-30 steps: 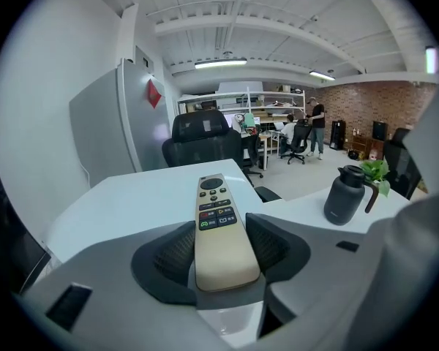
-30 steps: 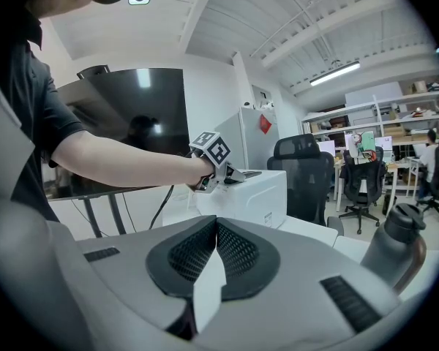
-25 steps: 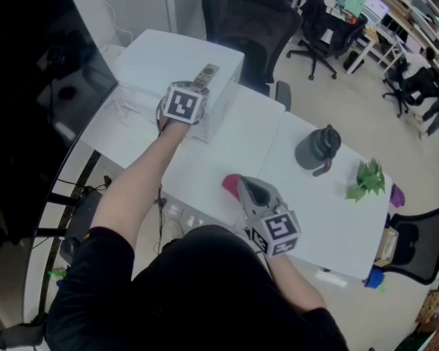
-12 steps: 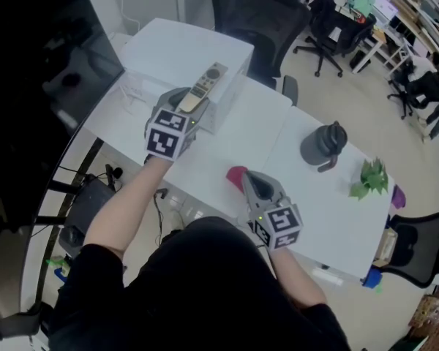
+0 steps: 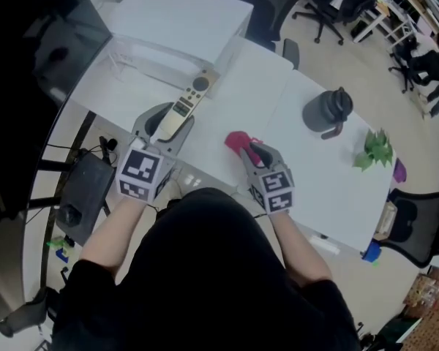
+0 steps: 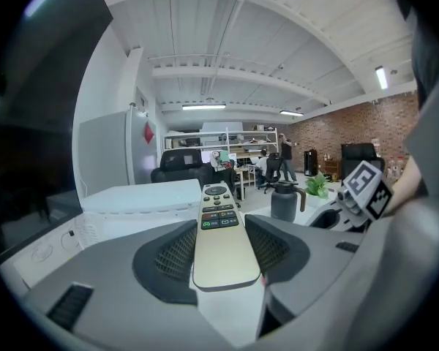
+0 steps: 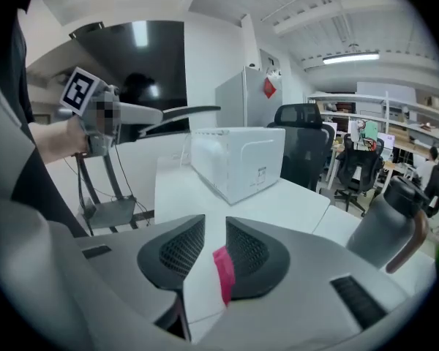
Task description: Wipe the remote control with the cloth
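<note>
While the left gripper (image 5: 163,125) clamps the remote (image 5: 184,107) above the table's (image 5: 314,189) near left, the right gripper's (image 5: 251,152) jaws are opening around the pink cloth (image 5: 237,141), so wiping looks unstarted.

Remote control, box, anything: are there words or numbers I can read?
No readable text anywhere.
On the remote control: coloured button marks, too small to read.
On the white box: a little label, too blurred to read.
On the red diamond sign: no letters can be made out.
</note>
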The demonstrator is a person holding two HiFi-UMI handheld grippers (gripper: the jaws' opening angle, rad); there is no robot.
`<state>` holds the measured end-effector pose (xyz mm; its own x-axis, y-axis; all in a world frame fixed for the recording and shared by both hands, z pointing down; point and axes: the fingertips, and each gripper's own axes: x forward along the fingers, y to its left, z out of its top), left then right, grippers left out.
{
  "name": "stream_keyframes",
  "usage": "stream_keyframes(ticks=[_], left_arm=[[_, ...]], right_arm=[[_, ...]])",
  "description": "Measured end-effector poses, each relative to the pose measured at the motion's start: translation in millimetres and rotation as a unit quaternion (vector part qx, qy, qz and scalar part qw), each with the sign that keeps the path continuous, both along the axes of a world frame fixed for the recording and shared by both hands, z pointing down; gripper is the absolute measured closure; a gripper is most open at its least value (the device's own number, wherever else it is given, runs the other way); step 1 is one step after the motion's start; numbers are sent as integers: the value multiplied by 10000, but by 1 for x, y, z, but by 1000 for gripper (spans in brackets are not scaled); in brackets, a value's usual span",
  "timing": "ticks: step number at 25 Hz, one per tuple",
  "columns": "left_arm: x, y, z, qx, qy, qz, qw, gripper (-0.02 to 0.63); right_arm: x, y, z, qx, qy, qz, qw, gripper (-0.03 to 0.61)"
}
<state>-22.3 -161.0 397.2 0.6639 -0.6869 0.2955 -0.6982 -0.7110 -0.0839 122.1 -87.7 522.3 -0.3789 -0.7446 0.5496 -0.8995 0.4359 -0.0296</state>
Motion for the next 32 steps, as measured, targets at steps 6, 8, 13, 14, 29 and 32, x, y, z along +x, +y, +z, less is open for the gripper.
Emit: stream_keyframes(ticks=[6,8,13,14,29,32], left_arm=[[-3,34,34,-196,-135,107,9997,411],[-2,41,43,-194,-227,189,9994,411],[1,52,52,-216,-359,247,9988,411],[1,53,53,-229,-362,239,9988,411],[0,56,61,-191,-550,157,9982,411],[0,55,62,-133,-600,161,9980,411]], right_arm=[[16,-14,63,-483,637,24,9968,381],[19,-20,86,-698,845,-47,9940,357],[23,-27,136,-1389,1335,-333,9807,353],[25,-27,144,-1483,1422,-354,9780,353],[28,-26,150,-1686,1318,-327,9763,473],[28,-25,126,-1412,1034,-223,9843,477]])
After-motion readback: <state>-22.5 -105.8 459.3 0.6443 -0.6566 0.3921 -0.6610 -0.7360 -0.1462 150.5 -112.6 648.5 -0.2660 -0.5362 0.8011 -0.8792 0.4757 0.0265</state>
